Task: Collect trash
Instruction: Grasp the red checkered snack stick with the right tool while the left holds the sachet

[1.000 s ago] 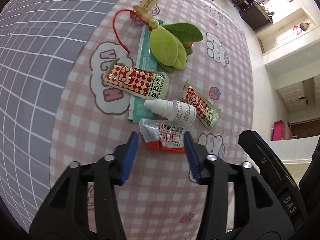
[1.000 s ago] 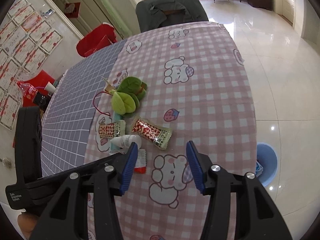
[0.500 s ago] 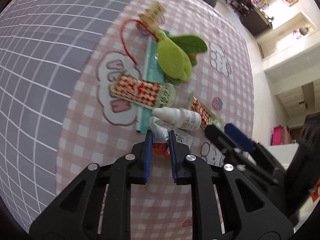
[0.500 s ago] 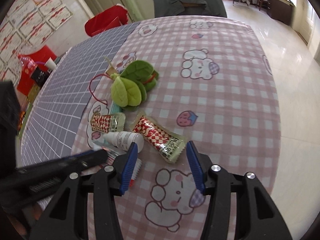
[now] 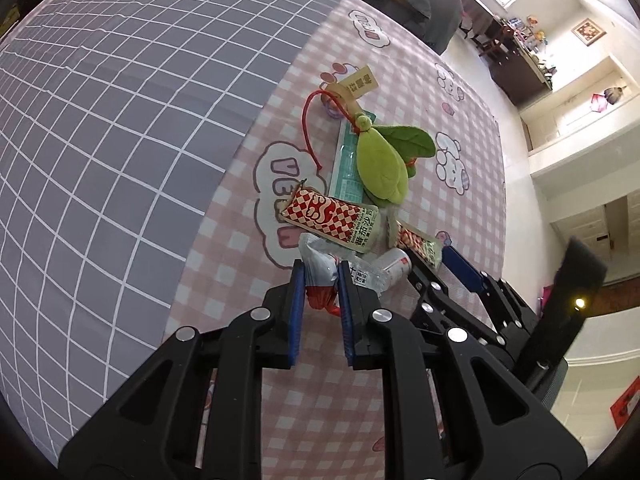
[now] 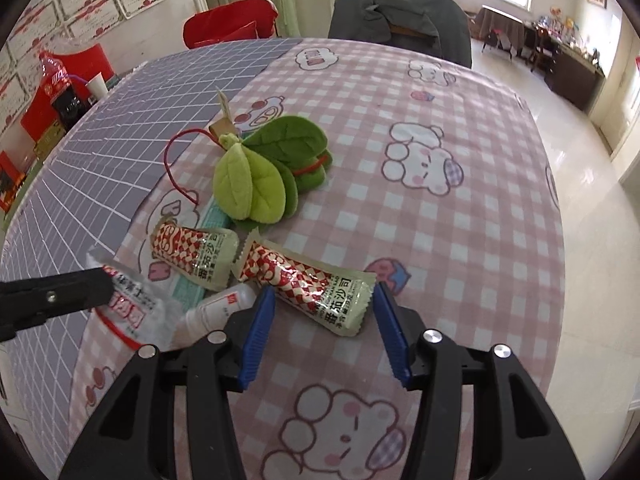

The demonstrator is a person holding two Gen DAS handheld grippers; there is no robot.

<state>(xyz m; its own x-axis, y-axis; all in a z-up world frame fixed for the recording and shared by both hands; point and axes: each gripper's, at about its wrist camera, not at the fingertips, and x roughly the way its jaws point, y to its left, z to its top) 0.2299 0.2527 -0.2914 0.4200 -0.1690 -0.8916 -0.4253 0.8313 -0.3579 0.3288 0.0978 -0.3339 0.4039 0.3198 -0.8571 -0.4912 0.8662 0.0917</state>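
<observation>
My left gripper (image 5: 320, 276) is shut on a white-and-red snack wrapper (image 5: 318, 270), also seen in the right wrist view (image 6: 132, 304). My right gripper (image 6: 324, 312) is open, its blue pads on either side of a red-checked ketchup sachet (image 6: 308, 280). A second ketchup sachet (image 6: 192, 252) lies to its left, and shows in the left wrist view (image 5: 332, 220). A small white dropper bottle (image 6: 218, 312) lies between the two grippers.
A green plush leaf charm (image 6: 264, 172) with a red cord and paper tag lies behind the sachets, on a teal strip (image 5: 348, 164). The table has a pink checked cloth (image 6: 460, 240) and a grey grid mat (image 5: 100, 140). A grey chair (image 6: 400, 16) stands at the far edge.
My left gripper closed on the white-and-red wrapper and lifted it slightly. My right gripper moved forward and now straddles the right ketchup sachet.
</observation>
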